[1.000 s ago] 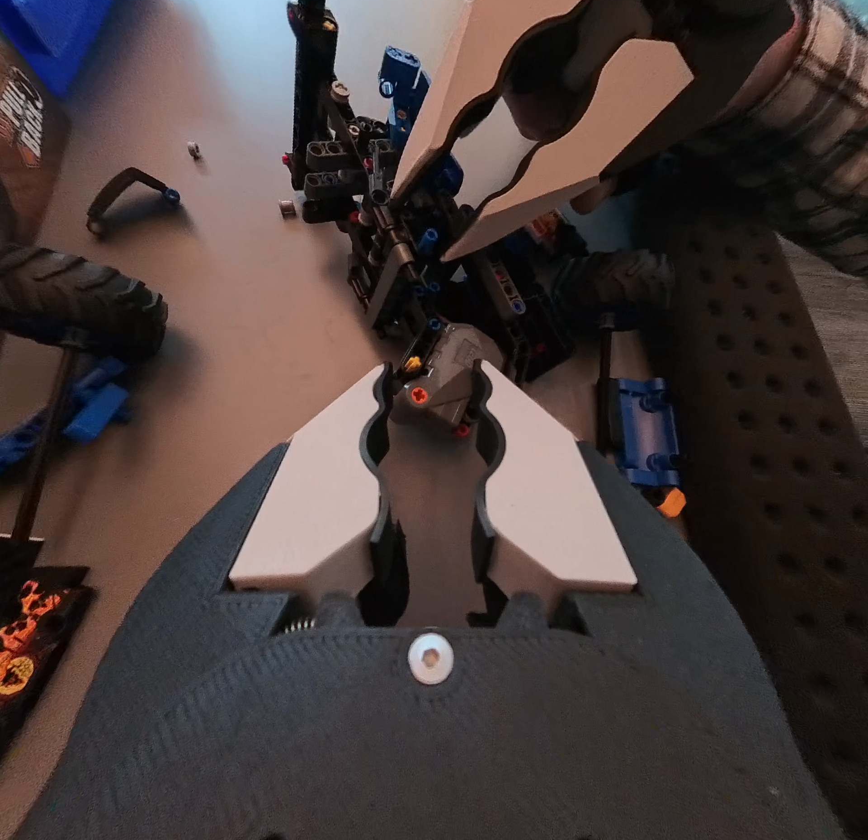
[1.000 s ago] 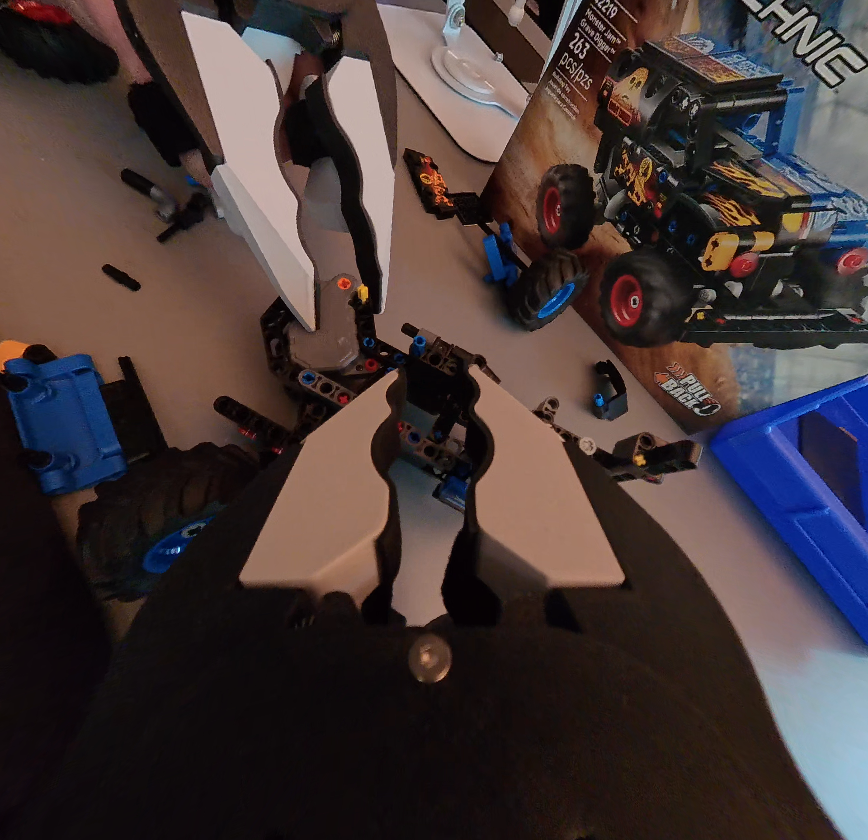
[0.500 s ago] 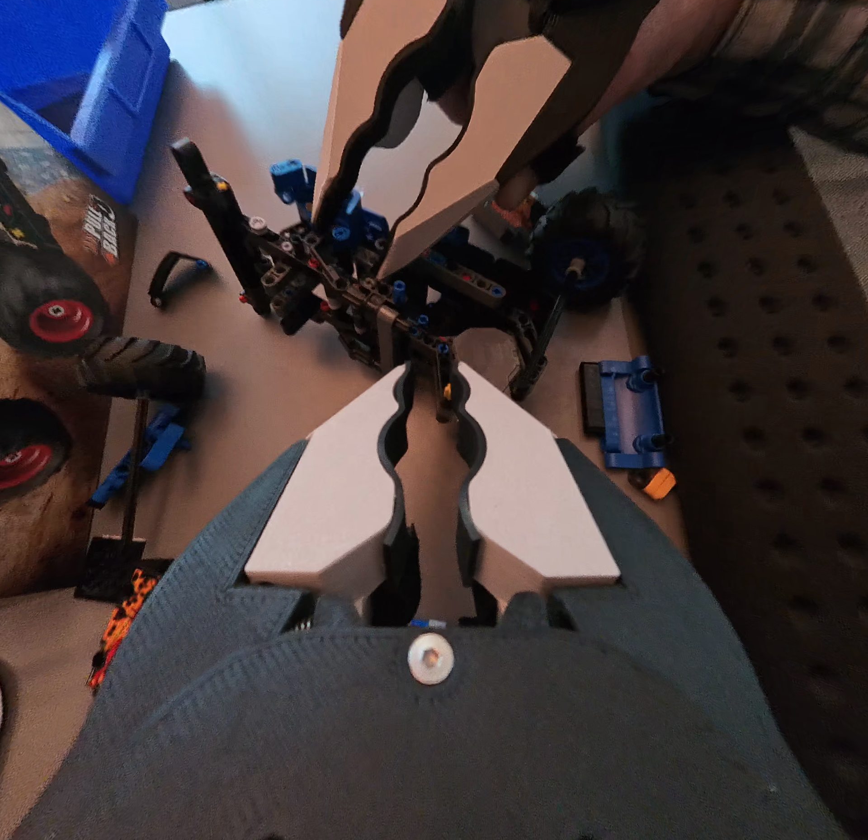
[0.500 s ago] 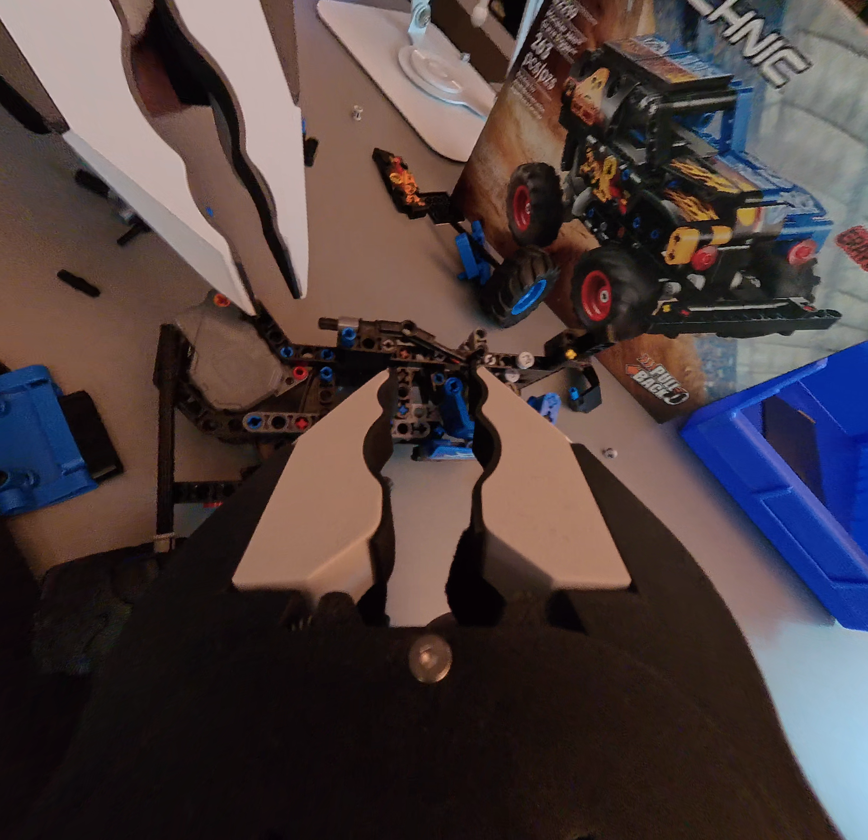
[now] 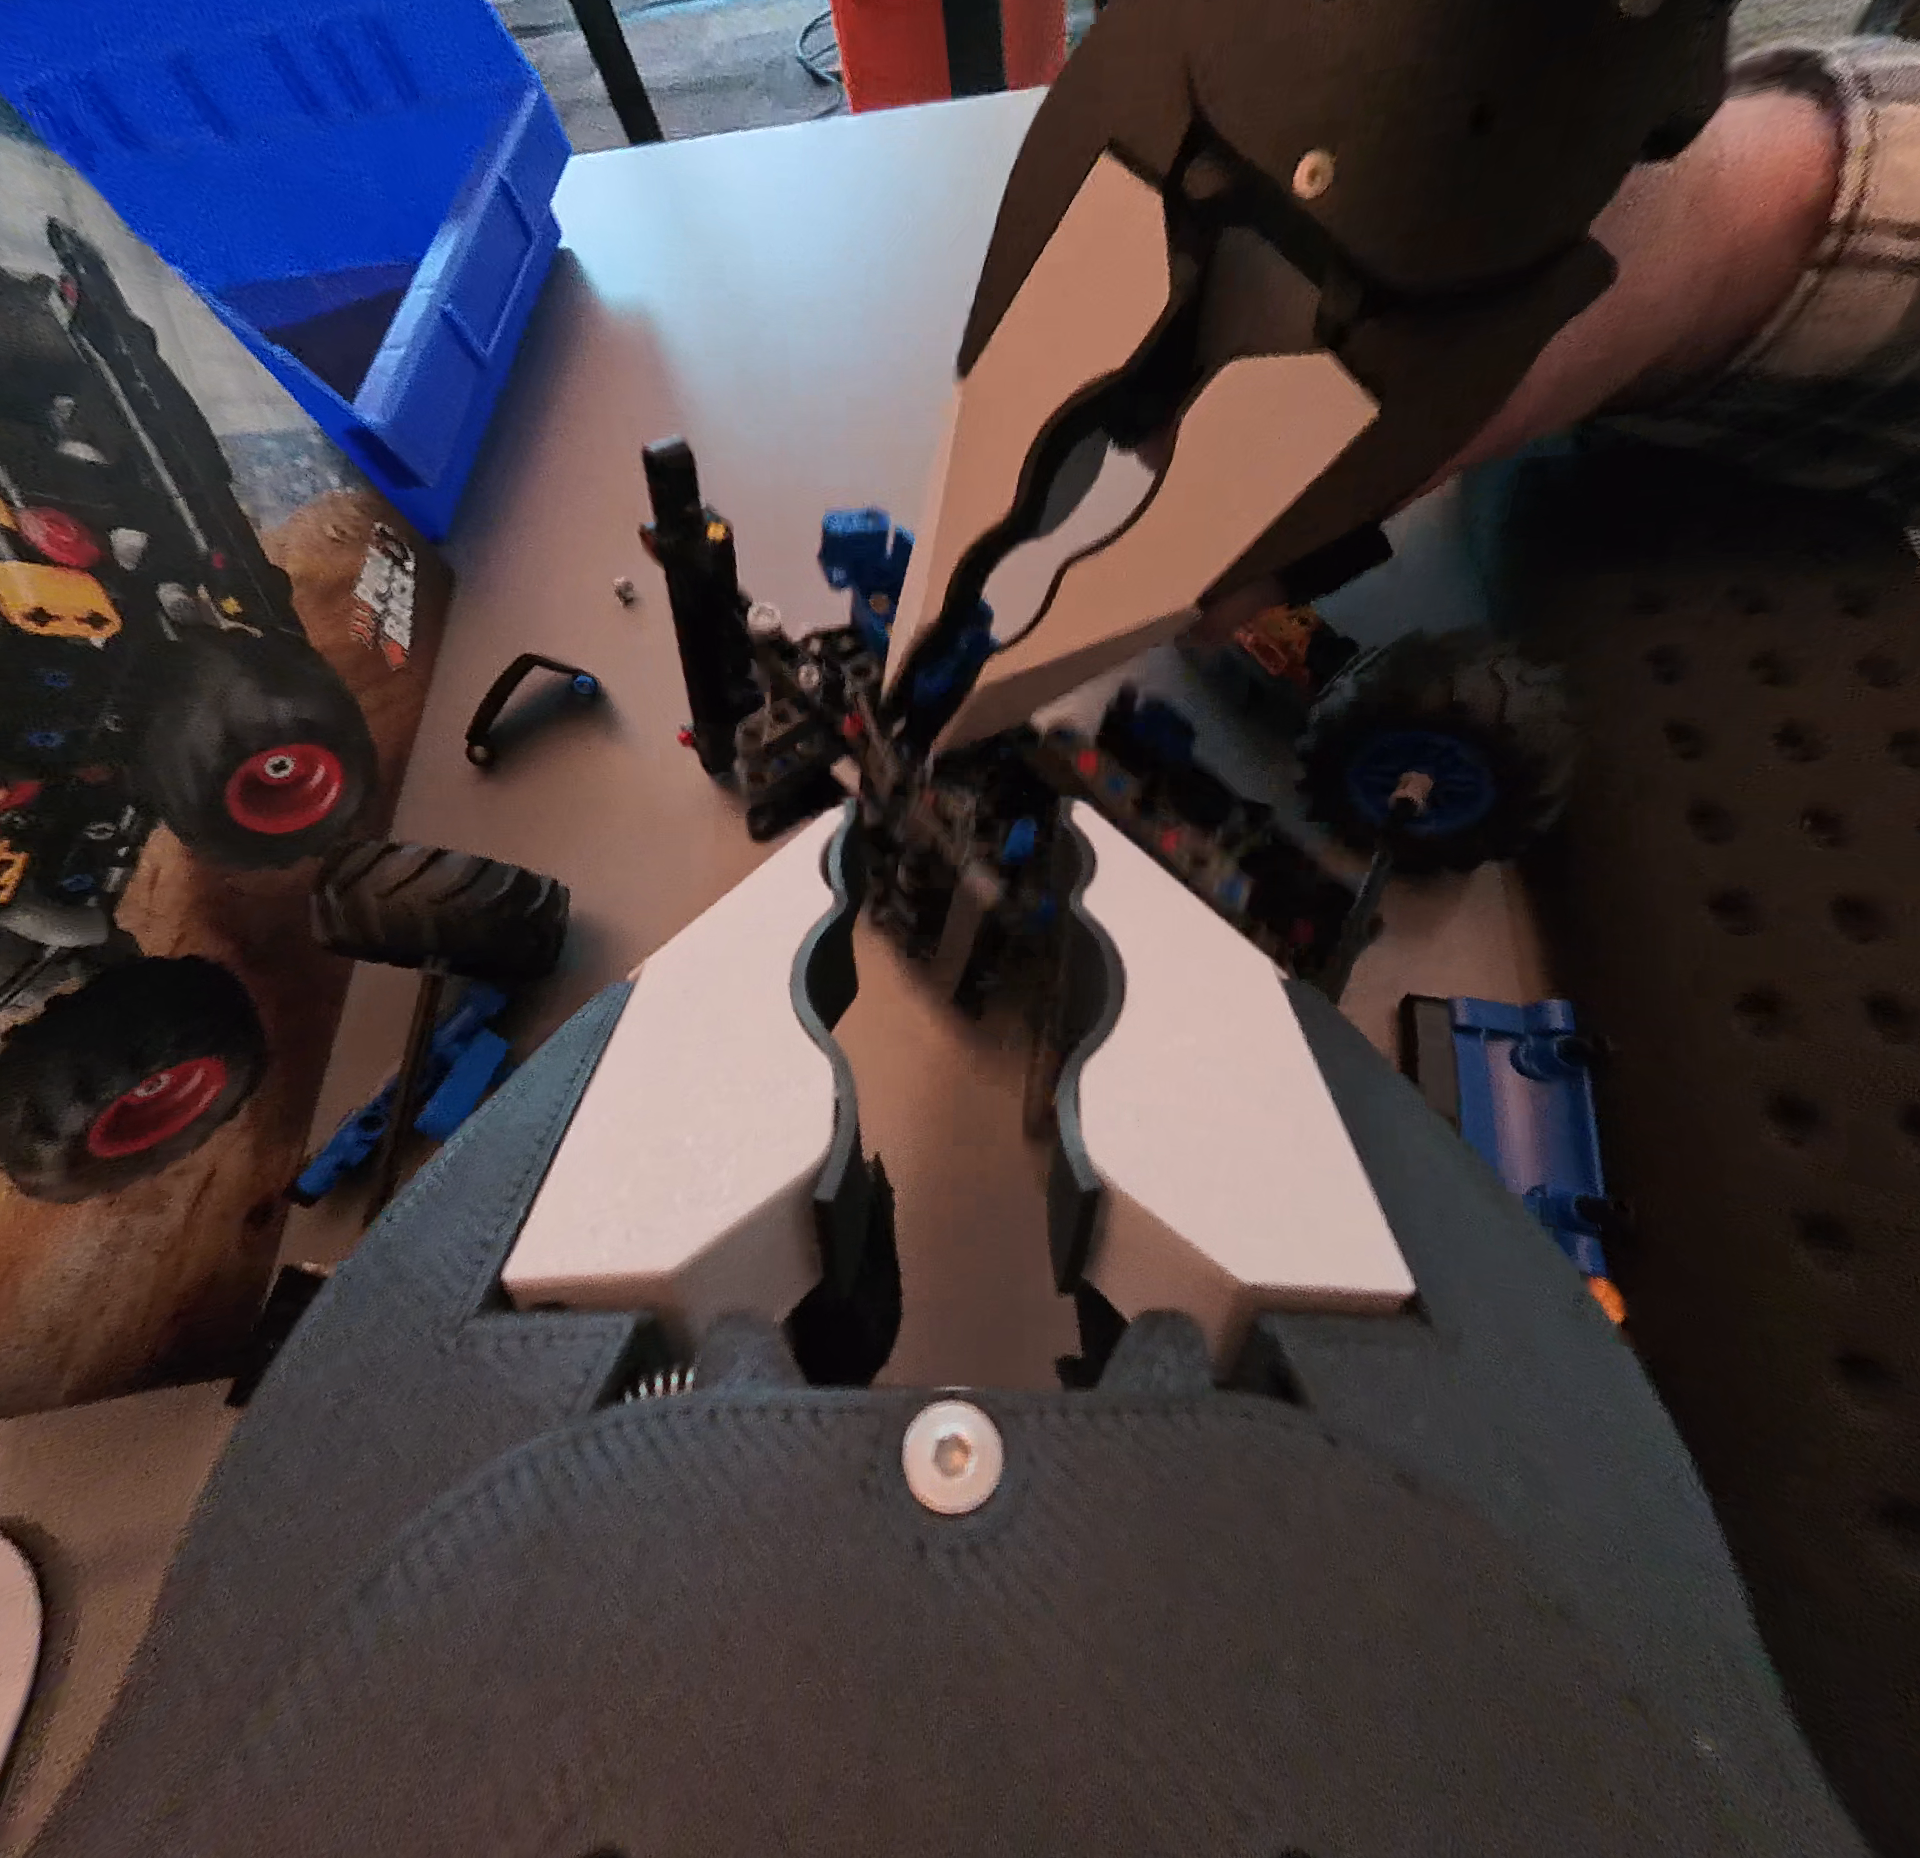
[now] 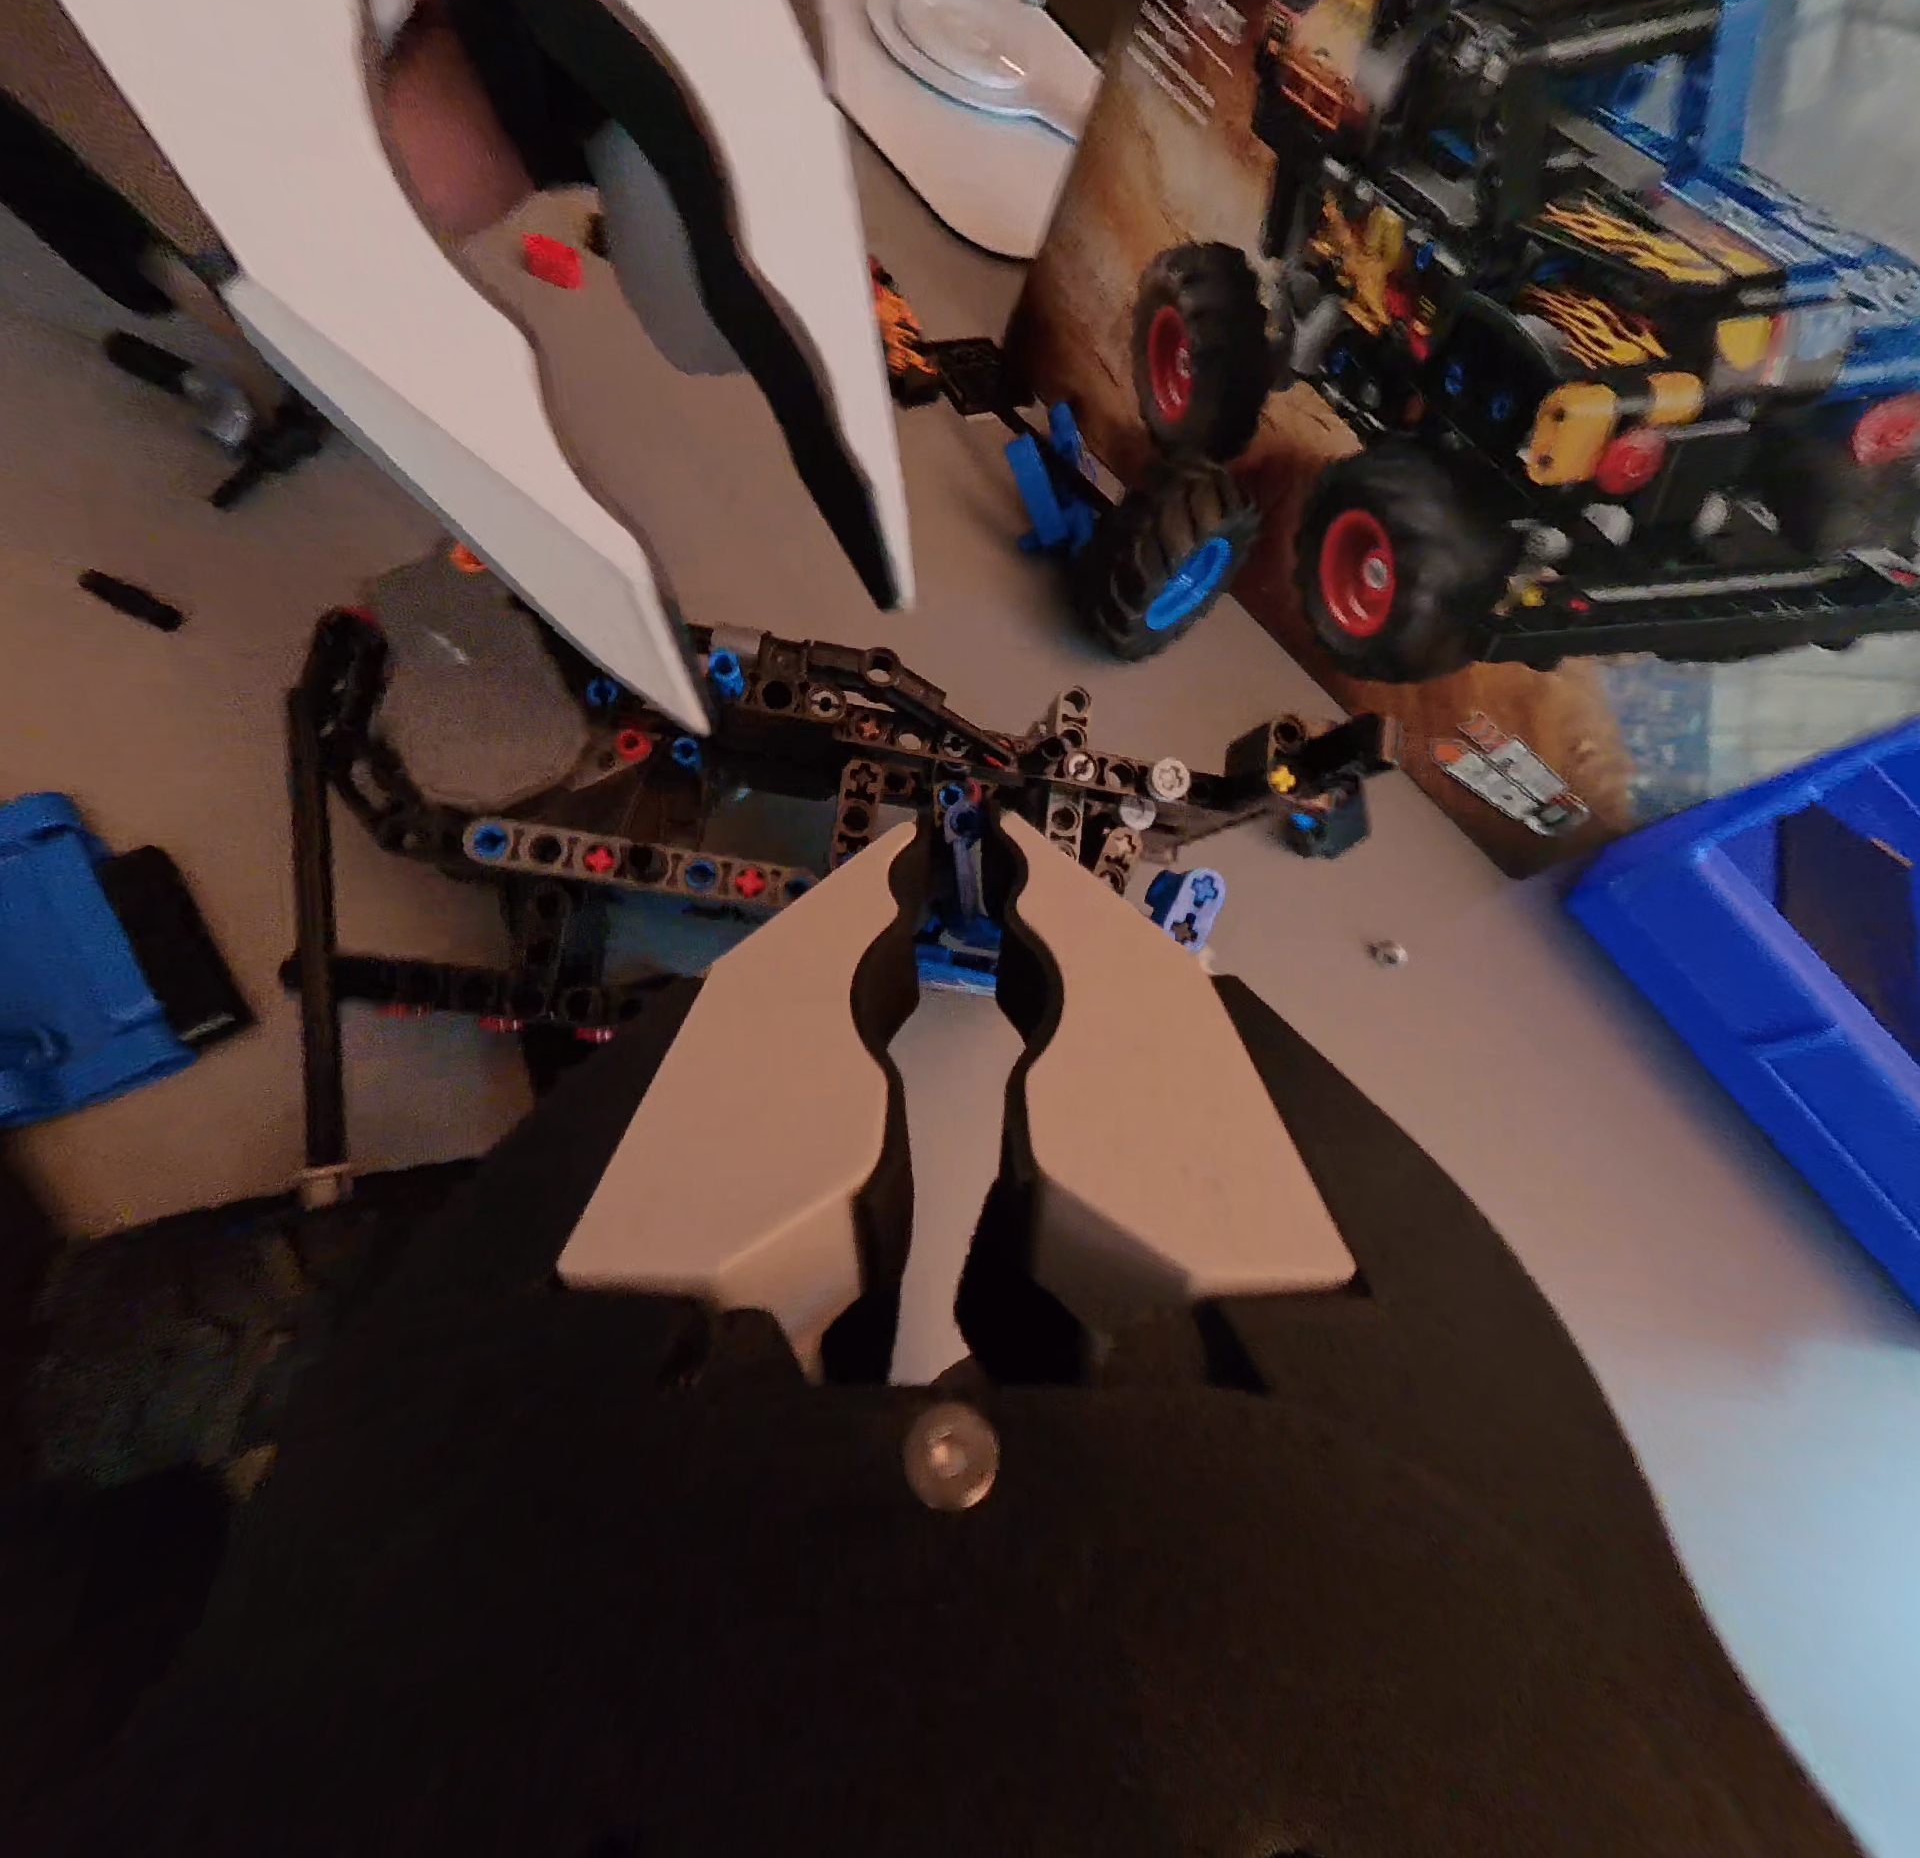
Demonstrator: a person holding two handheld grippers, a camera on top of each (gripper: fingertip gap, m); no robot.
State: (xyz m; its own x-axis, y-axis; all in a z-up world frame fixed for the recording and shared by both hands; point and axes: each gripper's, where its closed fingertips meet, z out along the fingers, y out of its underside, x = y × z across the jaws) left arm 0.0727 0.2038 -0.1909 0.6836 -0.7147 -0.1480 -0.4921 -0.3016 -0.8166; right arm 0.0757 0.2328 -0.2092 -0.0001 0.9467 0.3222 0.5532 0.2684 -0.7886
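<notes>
Grey table (image 5: 769,281) littered with loose parts: right gripper (image 6: 961,837) clenched on half-built chassis (image 6: 831,769), left gripper (image 5: 951,842) spread around it; wheels (image 6: 1169,561) unmounted.

Left wrist camera looked steeply down along its fingers, close over the toy frame (image 5: 935,852) on the table (image 5: 790,281). Right wrist camera faced it from the opposite side, equally close. Both views shared the frame (image 6: 831,769), box (image 6: 1507,302) and blue bin (image 5: 312,198).
</notes>
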